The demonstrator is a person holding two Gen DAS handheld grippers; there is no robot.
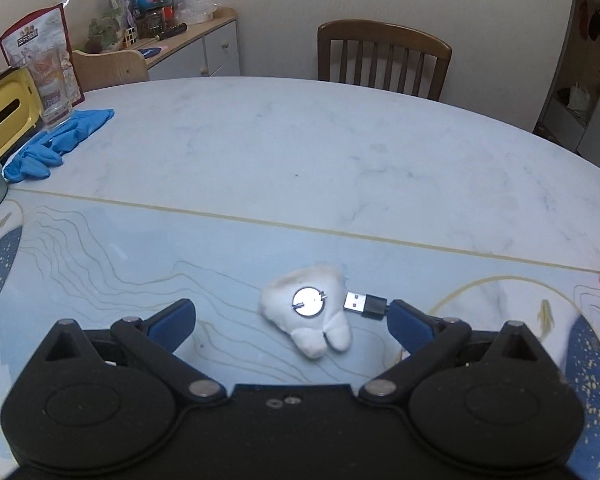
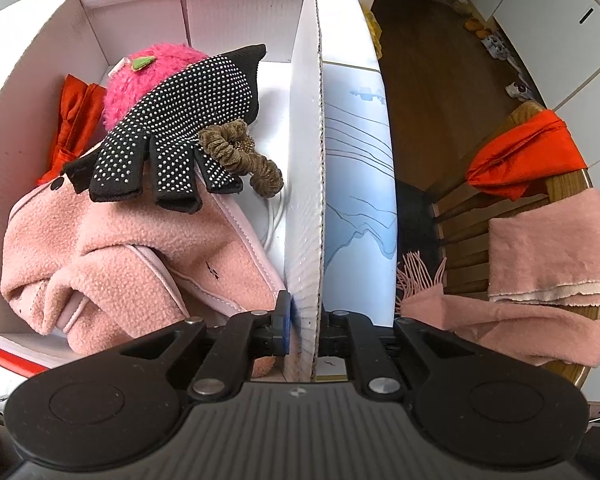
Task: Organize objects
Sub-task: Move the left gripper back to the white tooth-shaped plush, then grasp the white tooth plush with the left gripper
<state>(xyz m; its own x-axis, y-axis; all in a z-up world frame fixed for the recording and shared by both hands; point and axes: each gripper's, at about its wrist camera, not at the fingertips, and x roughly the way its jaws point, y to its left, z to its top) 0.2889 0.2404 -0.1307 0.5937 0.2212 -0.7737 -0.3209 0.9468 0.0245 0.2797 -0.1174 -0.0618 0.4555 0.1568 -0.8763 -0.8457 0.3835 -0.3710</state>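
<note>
Left wrist view: the left gripper [image 1: 291,316] hovers low over a pale marble-patterned table [image 1: 300,152], its two blue-padded fingers [image 1: 172,318] spread wide and grasping nothing. Between them, on a light blue mat [image 1: 140,248] with thin wavy lines, lies a small white tooth-shaped plush [image 1: 320,332] with a round silver disc [image 1: 309,302] on top. Just beside the plush on its right is a black USB plug [image 1: 364,305], its rear end close against the right finger pad; whether they touch I cannot tell. At the far left of the table lie blue rubber gloves [image 1: 56,140], with a clear drinking glass [image 1: 52,84] and a yellow box [image 1: 4,116] behind them. A wooden chair [image 1: 384,56] stands at the far side of the table.

Right wrist view: the right gripper [image 2: 302,320] is clenched on the right-hand wall of a white cardboard box [image 2: 306,160] with a red outer rim — one finger inside the box, the other outside, the corrugated wall pinched between them. Inside the box lie a pink fleece garment [image 2: 140,264], a black glove [image 2: 180,128] studded with silver dots resting on top of it, a bright pink fuzzy plush [image 2: 140,80], a brown scrunchie [image 2: 240,152] and a red cloth [image 2: 76,120] against the left wall. The box stands on the blue mat at the table's edge. Beyond the table, a second chair [image 2: 568,192] carries a red cloth and a pink scarf [image 2: 552,240] draped over it.
</note>
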